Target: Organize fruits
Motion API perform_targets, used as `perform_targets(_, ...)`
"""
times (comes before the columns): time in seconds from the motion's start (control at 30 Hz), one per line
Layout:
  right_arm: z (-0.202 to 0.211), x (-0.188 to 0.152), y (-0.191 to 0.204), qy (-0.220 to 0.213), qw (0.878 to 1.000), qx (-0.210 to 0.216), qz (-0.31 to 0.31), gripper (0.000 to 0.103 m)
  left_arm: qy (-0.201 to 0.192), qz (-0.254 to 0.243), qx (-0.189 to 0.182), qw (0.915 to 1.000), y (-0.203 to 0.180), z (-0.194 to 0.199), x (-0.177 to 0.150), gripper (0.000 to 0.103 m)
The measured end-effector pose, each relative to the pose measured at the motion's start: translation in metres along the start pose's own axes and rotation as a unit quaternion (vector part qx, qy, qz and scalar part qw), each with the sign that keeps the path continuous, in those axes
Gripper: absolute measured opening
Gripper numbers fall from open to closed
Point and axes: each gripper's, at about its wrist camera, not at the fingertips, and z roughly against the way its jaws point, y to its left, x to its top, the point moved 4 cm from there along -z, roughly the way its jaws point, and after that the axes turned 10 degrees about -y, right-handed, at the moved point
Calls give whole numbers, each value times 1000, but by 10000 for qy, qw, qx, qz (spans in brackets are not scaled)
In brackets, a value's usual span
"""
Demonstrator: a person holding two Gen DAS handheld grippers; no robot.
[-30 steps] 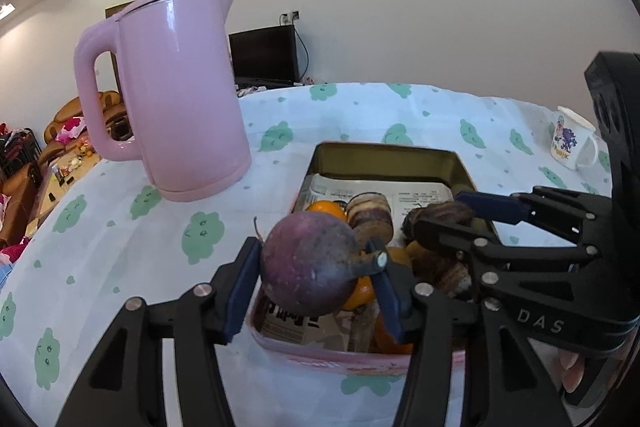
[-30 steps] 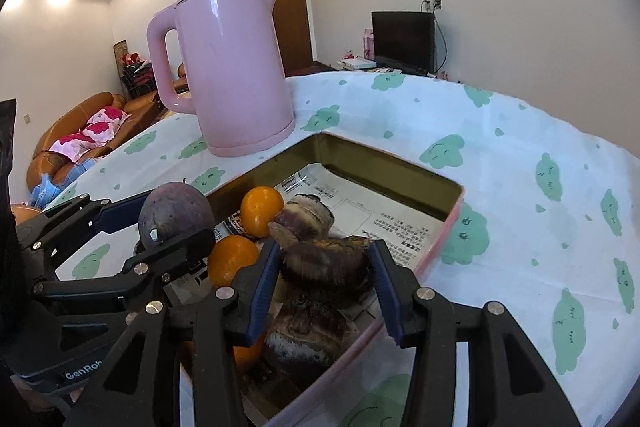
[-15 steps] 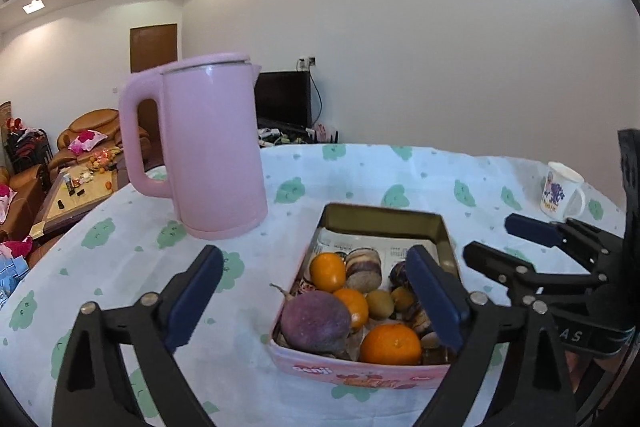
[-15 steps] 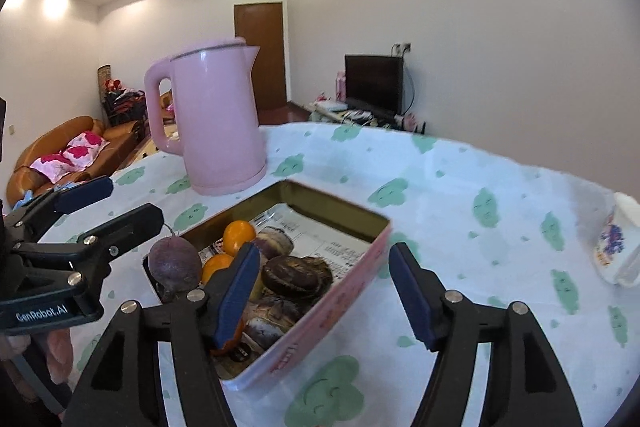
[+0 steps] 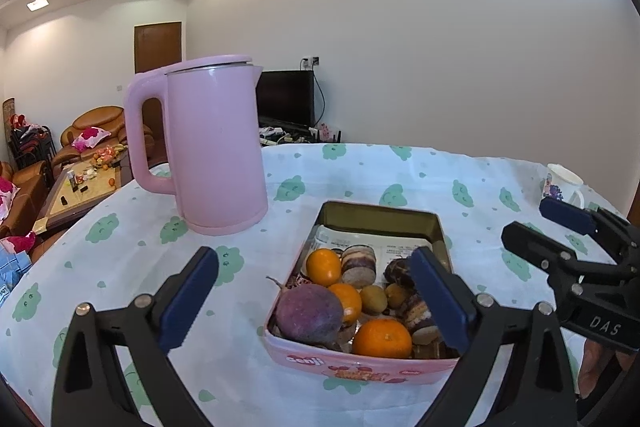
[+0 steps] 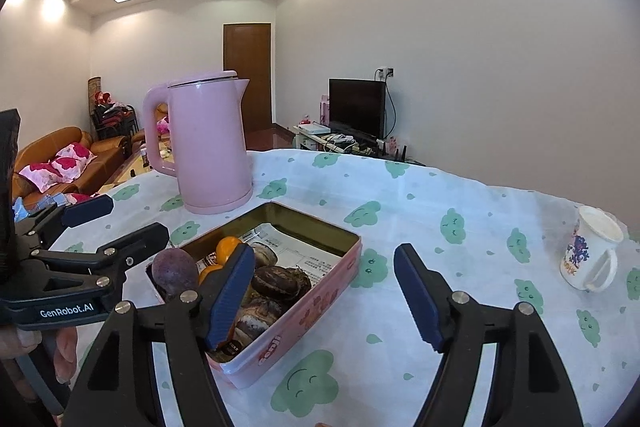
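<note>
Glossy pink metal tin (image 5: 352, 361) lined with newsprint (image 5: 394, 253), smooth plastic kettle (image 5: 216, 147), matt printed tablecloth (image 5: 132, 267).

- Tin (image 5: 438, 231) sits centre frame on the table (image 5: 120, 267), fruit inside it.
- Kettle (image 5: 212, 147) stands behind it, upper left.
- Mug (image 6: 592, 255) sits far right, well apart.

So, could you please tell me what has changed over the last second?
The left gripper released the purple fruit into the pink tin; the right gripper, still opening, released a brown one. Both drew back and up. The kettle and mug stayed put.
</note>
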Motion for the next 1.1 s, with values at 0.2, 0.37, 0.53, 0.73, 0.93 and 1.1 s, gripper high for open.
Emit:
perform_targets(0.2, 7, 2, -2, -77, 10000, -14, -10, 74, 17, -33, 13, 10000, -4, 1, -1, 99)
perform_targets(0.37, 11, 2, -5, -117, 9999, -24, -46, 74, 22, -70, 6, 10000, -8, 1, -2, 99)
perform_targets(0.53, 13, 2, -7, -133, 9999, -43, -67, 74, 39, -139, -19, 9999, -13, 0, -3, 99)
perform_targets(0.73, 14, 2, -7, -162, 9998, -30, -62, 74, 33, -158, -31, 9999, -16, 2, -3, 99)
perform_targets(0.93, 16, 2, -7, -210, 9998, -38, -46, 74, 17, -193, -21, 9998, -18, 2, -3, 103)
perform_targets(1.1, 20, 2, -7, -282, 9996, -58, -31, 74, 42, -192, -50, 9998, -19, 2, -3, 103)
